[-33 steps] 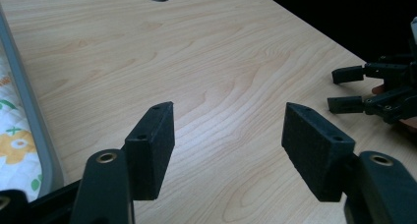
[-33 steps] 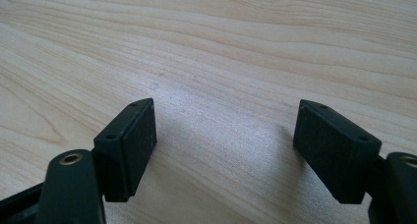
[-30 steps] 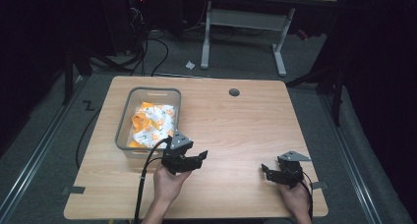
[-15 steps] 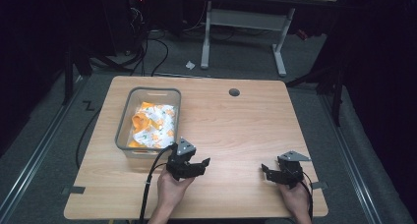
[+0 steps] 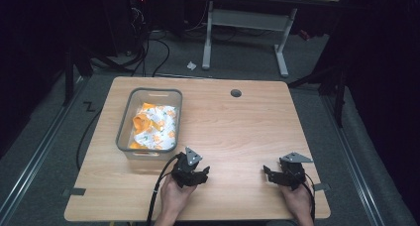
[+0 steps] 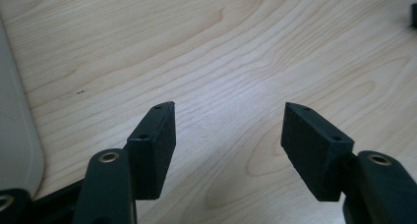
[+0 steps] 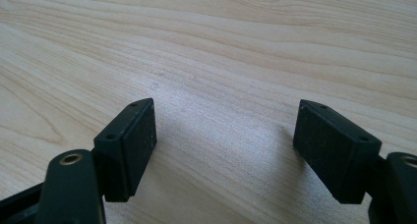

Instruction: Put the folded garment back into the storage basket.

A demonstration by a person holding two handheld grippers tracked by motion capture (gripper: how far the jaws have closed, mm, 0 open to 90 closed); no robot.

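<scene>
Both jaw pairs stand apart, holding nothing. The orange-and-white cloth [image 5: 153, 127] in the bin [image 5: 125, 129], ahead-left of the left hand-held gripper [image 5: 194, 175], looks soft and light; pinch a raised fold.

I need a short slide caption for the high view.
Two hand-held grippers, left and right, open on a wooden table beside a bin of orange-and-white packets.

My left tongs [image 5: 194, 175] and right tongs [image 5: 281, 175] are matte black, each topped by a grey three-cornered plate, with brass-ringed pivots, small screw holes and trailing black cables.
</scene>
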